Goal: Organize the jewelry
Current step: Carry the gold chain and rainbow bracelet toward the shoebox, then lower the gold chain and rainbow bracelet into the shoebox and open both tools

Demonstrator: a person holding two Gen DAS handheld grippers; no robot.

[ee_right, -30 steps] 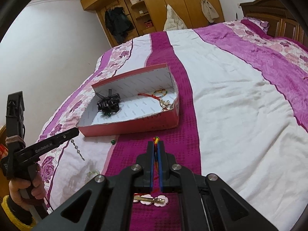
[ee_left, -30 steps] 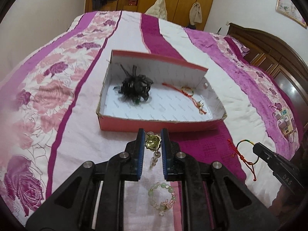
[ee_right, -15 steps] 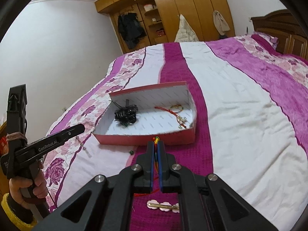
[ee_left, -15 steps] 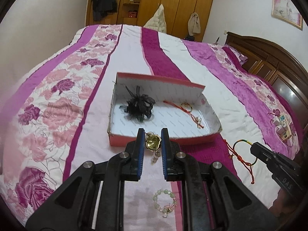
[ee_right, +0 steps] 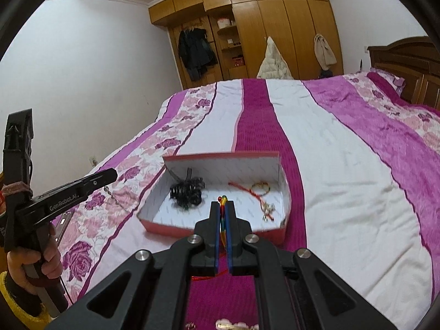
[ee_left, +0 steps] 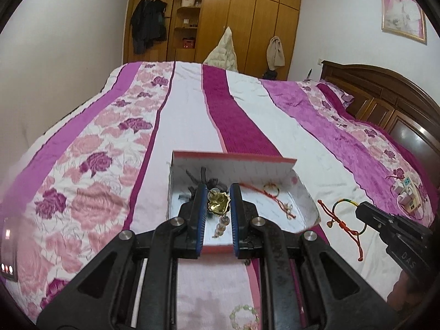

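Observation:
A red shoebox lid (ee_left: 231,160) (ee_right: 220,156) lies on the bed with a black hair bow (ee_right: 187,189) and a red cord bracelet (ee_left: 271,192) (ee_right: 258,188) inside. My left gripper (ee_left: 218,206) is shut on a gold pendant with a bead dangle (ee_left: 218,205), held over the box's near edge. My right gripper (ee_right: 223,214) is shut on a multicoloured cord bracelet (ee_right: 223,206). That bracelet also shows in the left wrist view (ee_left: 341,217), hanging right of the box. A green bead bracelet (ee_left: 243,316) lies on the bedspread below.
A hair clip (ee_right: 236,324) lies on the bedspread under my right gripper. A phone (ee_left: 8,253) lies at the bed's left edge. A wooden headboard (ee_left: 385,101) stands at the right, a wardrobe (ee_right: 247,27) behind. A small boxed item (ee_left: 409,195) sits far right.
Both grippers rose and moved forward toward the box. The pendant is now over the box's near edge; the right gripper's bracelet came level with the box's right side.

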